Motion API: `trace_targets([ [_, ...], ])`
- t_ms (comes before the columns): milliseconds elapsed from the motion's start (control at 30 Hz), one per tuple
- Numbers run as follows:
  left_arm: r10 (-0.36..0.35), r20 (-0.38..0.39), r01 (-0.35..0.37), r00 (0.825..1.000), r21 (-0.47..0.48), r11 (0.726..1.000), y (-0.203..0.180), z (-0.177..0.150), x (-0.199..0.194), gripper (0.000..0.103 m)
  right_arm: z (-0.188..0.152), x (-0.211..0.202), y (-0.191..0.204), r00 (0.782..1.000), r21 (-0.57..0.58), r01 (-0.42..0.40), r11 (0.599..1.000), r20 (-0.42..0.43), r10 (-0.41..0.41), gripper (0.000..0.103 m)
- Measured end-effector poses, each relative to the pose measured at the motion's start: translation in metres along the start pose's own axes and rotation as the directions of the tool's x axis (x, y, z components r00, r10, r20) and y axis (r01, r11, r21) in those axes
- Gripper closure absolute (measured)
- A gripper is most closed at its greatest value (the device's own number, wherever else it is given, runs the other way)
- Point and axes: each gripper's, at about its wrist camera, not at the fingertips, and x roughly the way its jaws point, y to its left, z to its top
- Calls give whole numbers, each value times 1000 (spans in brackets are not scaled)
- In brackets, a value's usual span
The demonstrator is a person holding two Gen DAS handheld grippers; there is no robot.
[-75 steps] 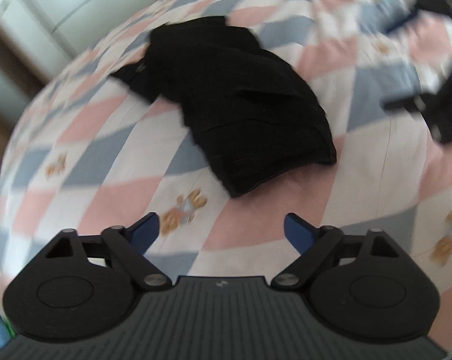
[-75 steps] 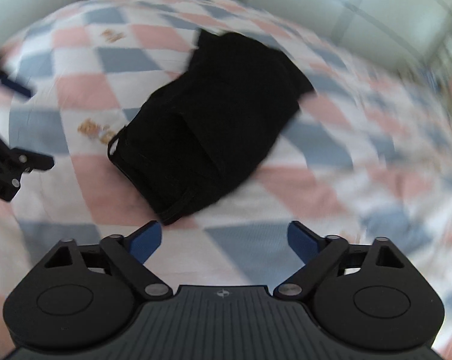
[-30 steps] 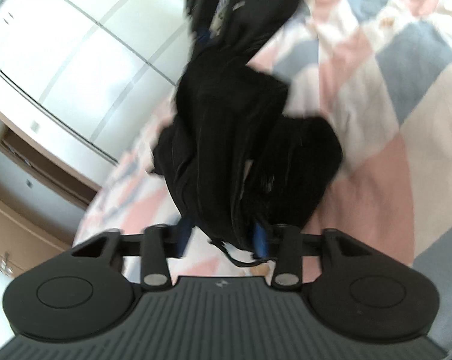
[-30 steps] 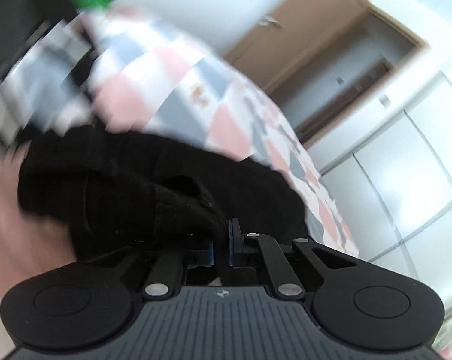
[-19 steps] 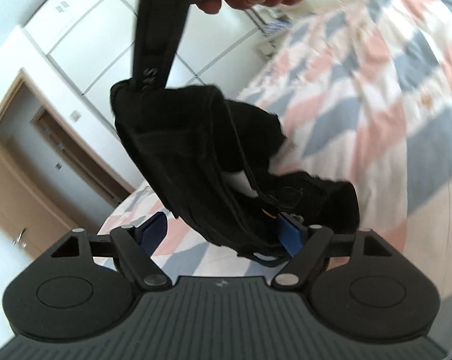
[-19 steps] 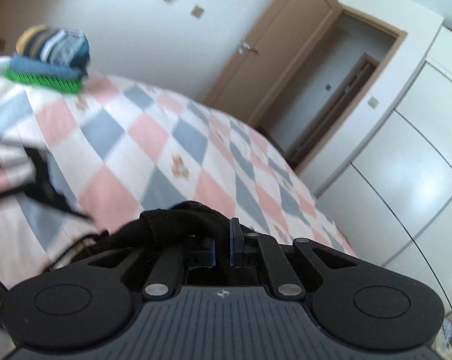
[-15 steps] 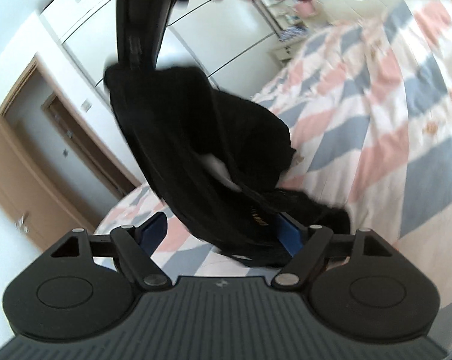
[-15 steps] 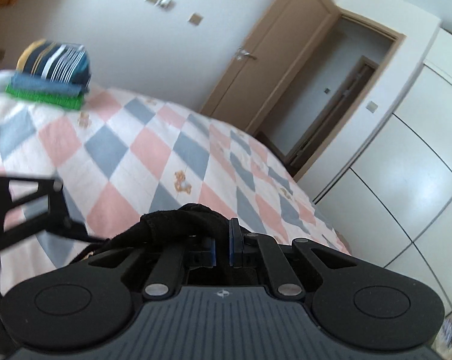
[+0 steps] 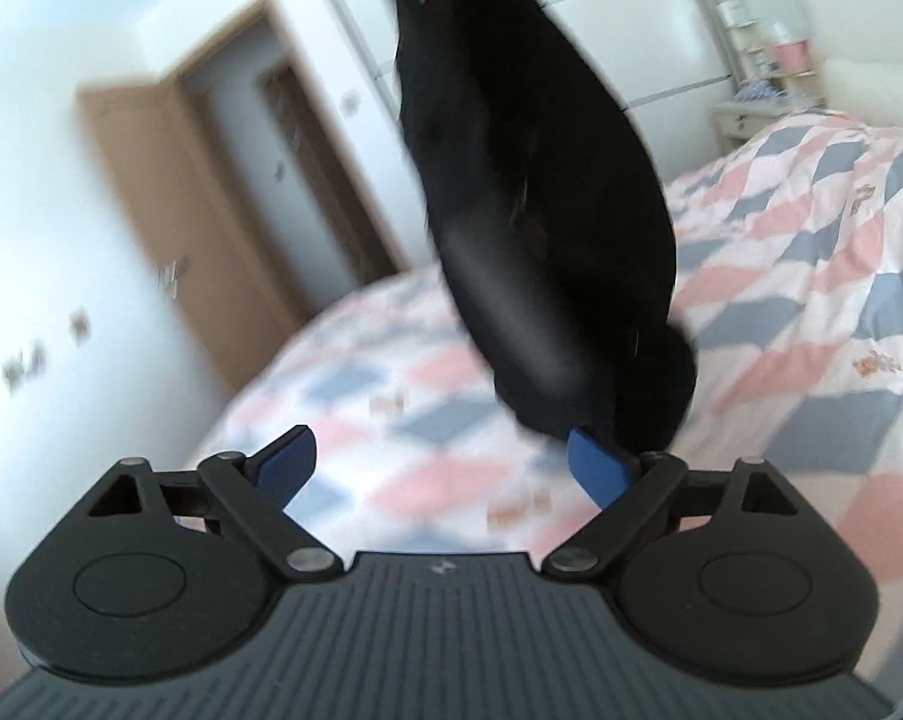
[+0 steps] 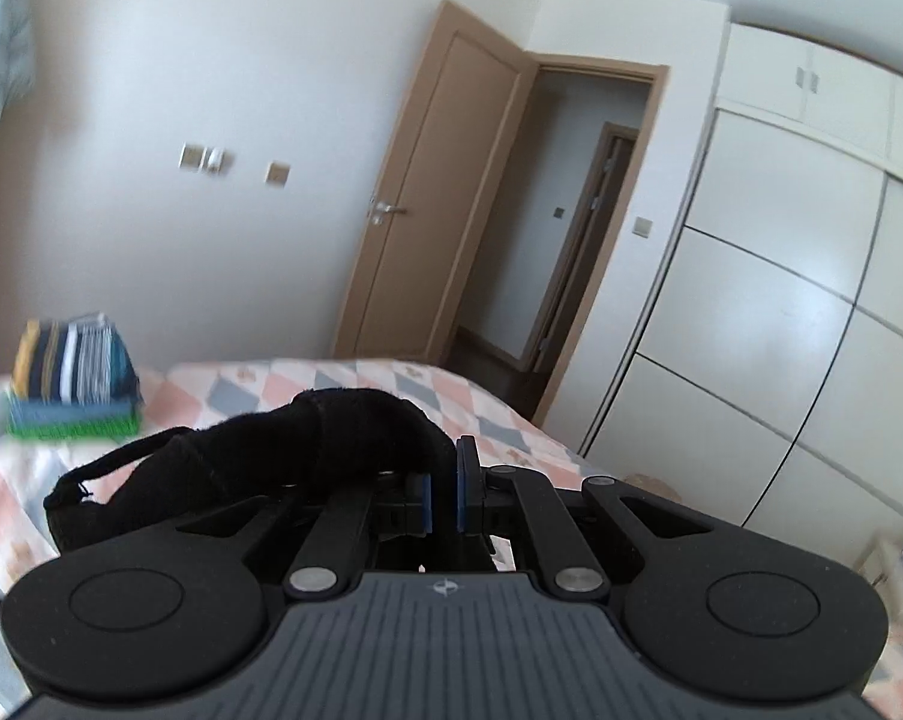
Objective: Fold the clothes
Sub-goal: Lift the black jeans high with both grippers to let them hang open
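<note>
A black garment hangs in the air in the left wrist view, from the top of the frame down to just above the bed. My left gripper is open and empty; the garment's lower end hangs by its right fingertip. My right gripper is shut on the black garment, which drapes over its left finger and off to the left. The right gripper is raised high above the bed.
The bed has a pink, blue and white diamond quilt. A stack of folded clothes sits on the bed at far left. A brown door stands open beside white wardrobes. A white nightstand stands beyond the bed.
Both grippers closed on the garment on the bed and lifted it. My left gripper then opened and let go. The right gripper has raised the garment higher, so it now hangs long.
</note>
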Motion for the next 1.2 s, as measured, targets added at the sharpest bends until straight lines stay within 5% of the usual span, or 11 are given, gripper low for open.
trace_targets([
  [200, 48, -14, -48, 999, -8, 999, -20, -13, -19, 14, 36, -22, 7, 995, 33, -87, 996, 44, 85, 98],
  [300, 105, 54, -107, 993, 42, 993, -38, -13, -21, 14, 58, -37, 5, 990, 56, -119, 991, 89, 114, 98],
  [433, 235, 153, -243, 960, 37, 969, -41, -1, -22, 12, 83, -60, -8, 980, 84, -148, 985, 149, 134, 98],
  [633, 354, 264, -355, 897, -45, 934, 3, 32, -26, 11, 105, -95, -33, 963, 123, -181, 976, 223, 150, 98],
  [700, 302, 327, -309, 895, -32, 951, 12, 45, -40, 23, 109, -103, -42, 961, 134, -180, 975, 236, 145, 98],
  [833, 119, 401, -137, 908, 16, 990, 16, 68, -69, 84, 106, -119, -69, 966, 182, -113, 977, 251, 65, 98],
  [933, 19, 446, -29, 895, 15, 999, 24, 87, -86, 87, 98, -137, -105, 967, 266, -63, 962, 254, -7, 98],
  [1033, -103, 496, 127, 862, -13, 992, 41, 114, -104, 87, 87, -164, -140, 964, 327, 21, 945, 245, -106, 98],
  [1200, -283, 601, 398, 748, -64, 915, 78, 162, -143, 88, 77, -229, -183, 921, 379, 198, 904, 243, -304, 98],
])
